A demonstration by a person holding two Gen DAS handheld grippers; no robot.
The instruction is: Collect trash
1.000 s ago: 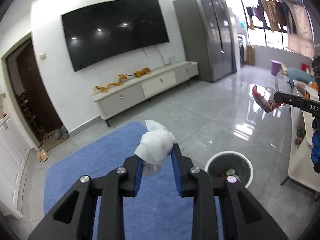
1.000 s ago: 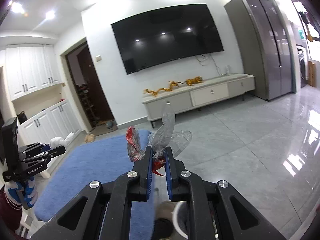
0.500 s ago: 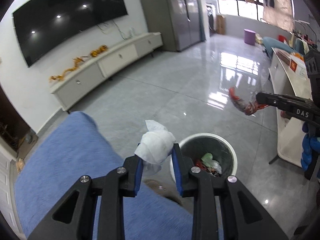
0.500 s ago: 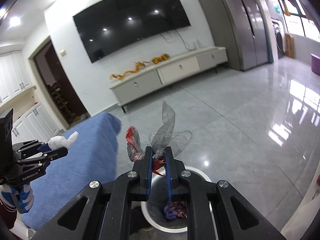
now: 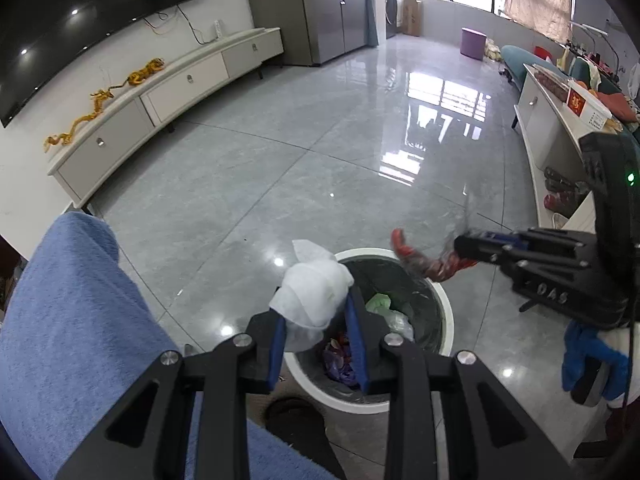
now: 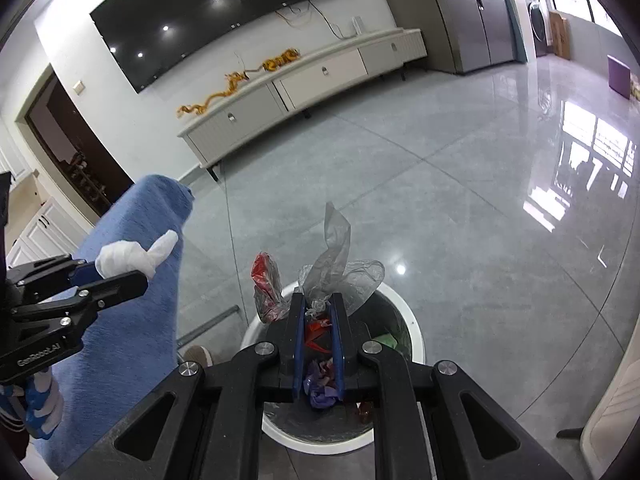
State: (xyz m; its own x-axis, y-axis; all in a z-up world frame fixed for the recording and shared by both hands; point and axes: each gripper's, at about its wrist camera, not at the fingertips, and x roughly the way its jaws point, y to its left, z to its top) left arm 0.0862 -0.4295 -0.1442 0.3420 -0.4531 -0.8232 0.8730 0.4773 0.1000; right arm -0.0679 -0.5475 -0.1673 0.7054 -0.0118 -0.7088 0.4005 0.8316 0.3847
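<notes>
My left gripper (image 5: 314, 320) is shut on a crumpled white tissue (image 5: 310, 290) and holds it above the near left rim of a white trash bin (image 5: 447, 316) with a dark liner and several scraps inside. My right gripper (image 6: 318, 312) is shut on a clear and red plastic wrapper (image 6: 336, 268) and holds it over the same bin (image 6: 412, 320). In the left wrist view the right gripper (image 5: 460, 246) comes in from the right with the wrapper (image 5: 420, 260) over the bin's far rim. In the right wrist view the left gripper (image 6: 120, 274) and tissue (image 6: 128, 258) show at left.
A blue fabric surface (image 5: 72, 320) lies to the left of the bin. A long white TV cabinet (image 5: 160, 96) stands along the far wall under a black TV (image 6: 216, 16). A white cabinet (image 5: 540, 120) stands at right. The floor is glossy grey tile (image 5: 320, 160).
Both grippers have tilted down and moved in over the trash bin, which now sits right below them. Each still holds its piece of trash.
</notes>
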